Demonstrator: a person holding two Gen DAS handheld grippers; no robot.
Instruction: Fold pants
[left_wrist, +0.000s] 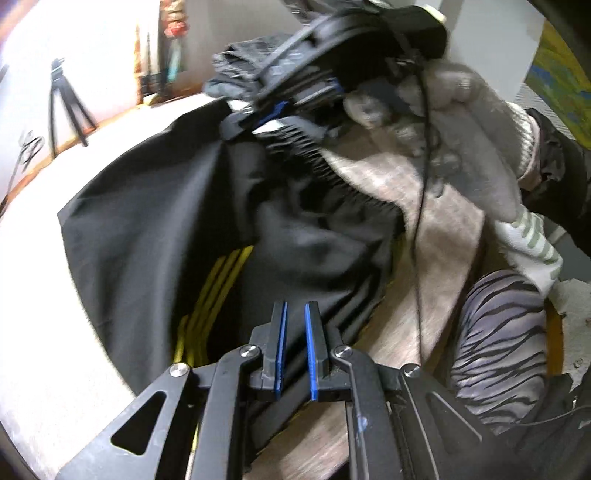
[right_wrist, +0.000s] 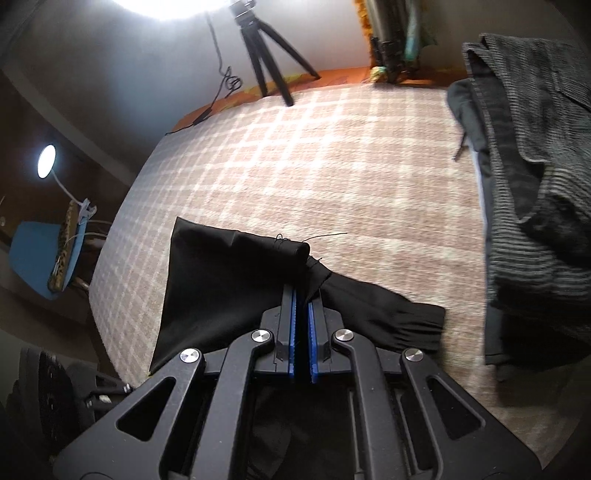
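Black pants (left_wrist: 166, 206) with yellow side stripes (left_wrist: 210, 291) lie bunched on a checked blanket. My left gripper (left_wrist: 295, 314) hangs just above them near the stripes, its blue pads a small gap apart with no cloth between them. My right gripper (left_wrist: 269, 114) shows at the top of the left wrist view, held by a gloved hand (left_wrist: 461, 122) and pinching the elastic waistband (left_wrist: 295, 144). In the right wrist view my right gripper (right_wrist: 303, 291) is shut on black pants fabric (right_wrist: 229, 280), which is lifted off the blanket.
The checked beige blanket (right_wrist: 332, 155) covers the bed. A pile of dark grey striped clothes (right_wrist: 535, 184) lies at the right. A black tripod (right_wrist: 269, 62) stands at the far edge, and a lamp (right_wrist: 46, 160) and a blue chair (right_wrist: 33, 254) stand at the left. A zebra-patterned garment (left_wrist: 498, 332) lies nearby.
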